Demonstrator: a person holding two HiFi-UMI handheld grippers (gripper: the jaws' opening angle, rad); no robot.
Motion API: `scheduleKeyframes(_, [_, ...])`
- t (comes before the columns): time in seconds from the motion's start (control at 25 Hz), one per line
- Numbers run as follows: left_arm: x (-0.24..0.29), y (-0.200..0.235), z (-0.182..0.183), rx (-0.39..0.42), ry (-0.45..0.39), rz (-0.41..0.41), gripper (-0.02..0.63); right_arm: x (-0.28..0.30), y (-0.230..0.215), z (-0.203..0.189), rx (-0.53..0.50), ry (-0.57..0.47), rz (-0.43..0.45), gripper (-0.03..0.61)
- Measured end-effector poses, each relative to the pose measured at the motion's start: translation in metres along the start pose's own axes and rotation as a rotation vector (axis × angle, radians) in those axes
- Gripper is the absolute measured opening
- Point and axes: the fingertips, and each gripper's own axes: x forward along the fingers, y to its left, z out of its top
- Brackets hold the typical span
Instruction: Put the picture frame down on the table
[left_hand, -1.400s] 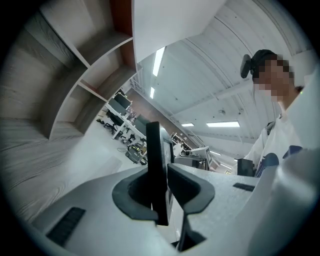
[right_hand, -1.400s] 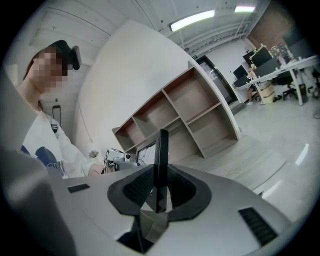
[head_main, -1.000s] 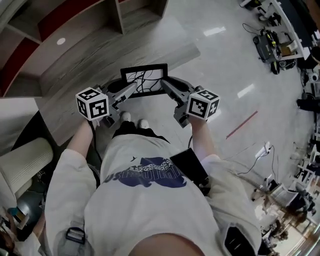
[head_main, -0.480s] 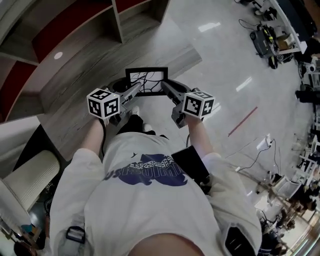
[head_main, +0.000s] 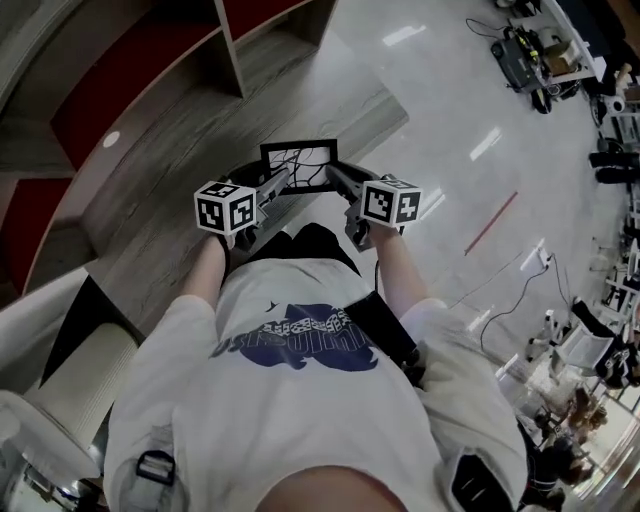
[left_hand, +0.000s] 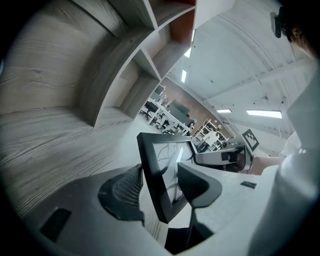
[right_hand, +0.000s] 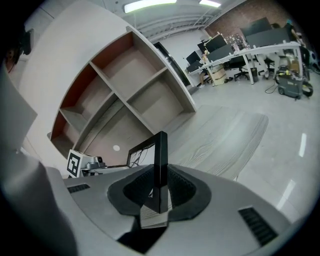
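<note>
A black picture frame (head_main: 297, 160) with a line drawing stands upright between my two grippers, over the edge of the grey wooden table (head_main: 170, 215). My right gripper (head_main: 336, 178) is shut on its right edge; in the right gripper view both pads press the thin black edge (right_hand: 160, 165). My left gripper (head_main: 281, 181) is open. Its jaws have just been opening, and the frame's left side (left_hand: 159, 175) is still between them, with a gap to the right pad (left_hand: 197, 184).
Curved wooden shelving with red back panels (head_main: 150, 60) rises behind the table. Glossy pale floor (head_main: 450, 130) lies to the right, with desks and equipment (head_main: 540, 50) far off. A padded seat (head_main: 70, 380) is at the lower left.
The view has moved in over the wooden table, and the person's feet have gone out of sight. Both grippers stay at the frame's two sides, and the marker cubes sit closer together.
</note>
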Motion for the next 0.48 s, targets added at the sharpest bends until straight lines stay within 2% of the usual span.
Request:
scheduleKeyframes(0.16, [0.004, 0.001, -0.006, -0.029, 0.033, 0.040, 0.199, 0.002, -0.006, -0.003, 0.005, 0.039, -0.030, 0.075])
scheduleKeyframes(0.48, [0.015, 0.016, -0.019, -0.033, 0.082, 0.106, 0.203, 0.019, -0.023, -0.014, -0.004, 0.099, -0.054, 0.075])
